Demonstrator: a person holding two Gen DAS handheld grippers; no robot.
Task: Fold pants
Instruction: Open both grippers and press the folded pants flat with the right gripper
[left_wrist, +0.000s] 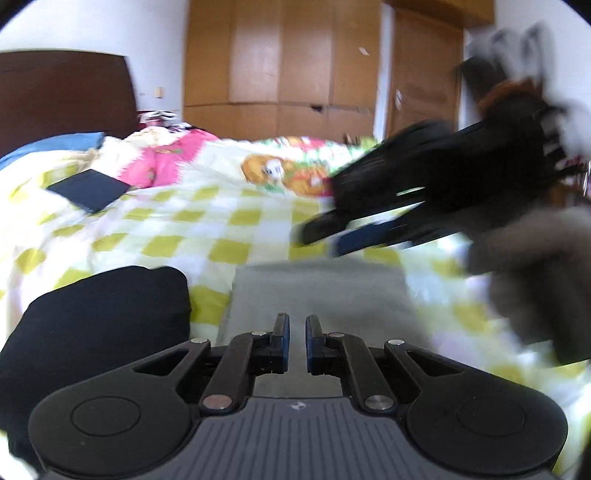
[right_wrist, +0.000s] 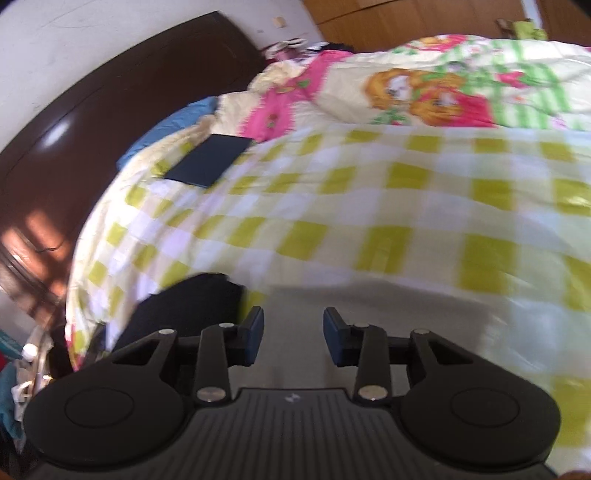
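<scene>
Grey pants (left_wrist: 317, 291) lie folded on the checked bedspread (left_wrist: 207, 225), directly ahead of and beneath the left gripper (left_wrist: 296, 330), whose jaws are nearly closed on nothing. Right gripper (right_wrist: 293, 325) hovers over the same grey cloth, jaws parted and empty. Black garment (left_wrist: 107, 314) lies just left of both

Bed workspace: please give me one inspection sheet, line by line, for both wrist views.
Surface: bed with checked quilt, yellow-green and white.
Job's things: grey pants lying flat on the quilt; black folded garment beside them, on their left.
Clutter: dark flat rectangular item near the headboard; pink patterned bedding.
Grippers: left gripper shut, nothing between; right gripper open, empty, over the pants.
Cables: nothing seen.
Surroundings: wooden wardrobe, white wall.
</scene>
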